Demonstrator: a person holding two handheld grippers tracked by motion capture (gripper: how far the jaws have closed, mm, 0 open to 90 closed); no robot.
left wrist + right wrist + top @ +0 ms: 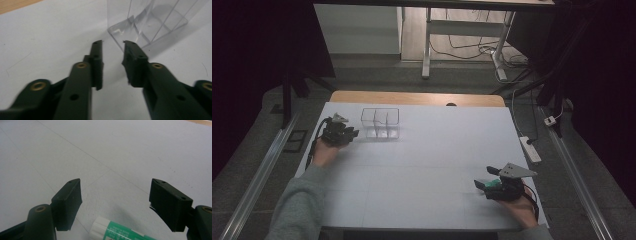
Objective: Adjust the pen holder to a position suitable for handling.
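left gripper [112,47] sat near worktop's far-left corner, jaws narrowly parted, empty, tips just short of clear divided box [380,122] | right gripper [115,192] near right front edge, jaws wide; green glue stick [117,232] lay between them, ungripped | progress: judged barely started; box looked empty
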